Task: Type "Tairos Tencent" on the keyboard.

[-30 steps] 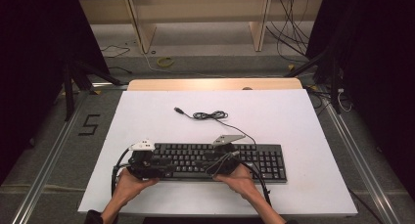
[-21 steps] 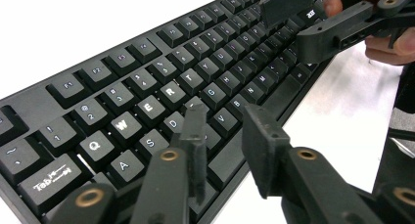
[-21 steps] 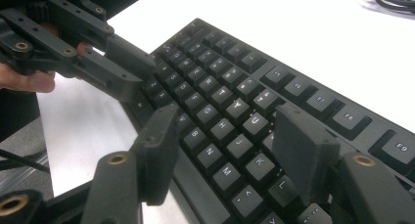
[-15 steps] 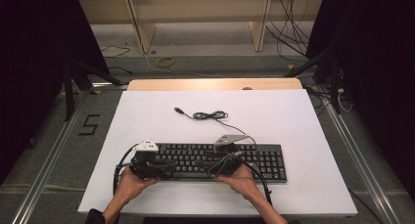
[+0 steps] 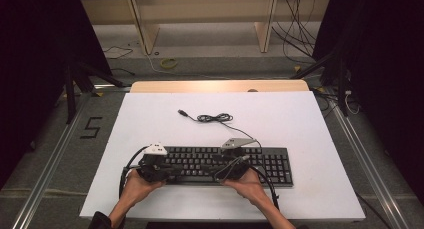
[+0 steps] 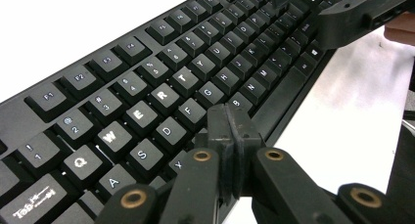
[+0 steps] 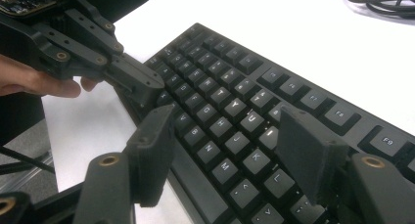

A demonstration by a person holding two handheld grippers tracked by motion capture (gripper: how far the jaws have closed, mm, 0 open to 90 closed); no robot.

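Left gripper (image 6: 230,131): jaws pressed together with nothing between them, having just been closing; in the left gripper view the tips sit over the keyboard's bottom letter row, beside the spacebar.
Right gripper (image 7: 222,153): jaws spread apart, having just been opening; nothing clamped; in the right gripper view they stand over the keys near the front edge.
Keyboard (image 5: 225,164): black, full-size, lying flat on the near half of the white table (image 5: 300,119), long side across.
High view: left hand (image 5: 137,184) and right hand (image 5: 247,184) come in from the bottom and hold both grippers at the keyboard's near edge, left of its middle.
Left gripper view: key legends readable, Tab to spacebar.
Right gripper view: the left gripper's closed tips rest against the keyboard's far end.
Cable (image 5: 212,118): coiled loosely on the table beyond the keyboard, plug end free.
Far: wooden shelf frame (image 5: 200,19) beyond the table.
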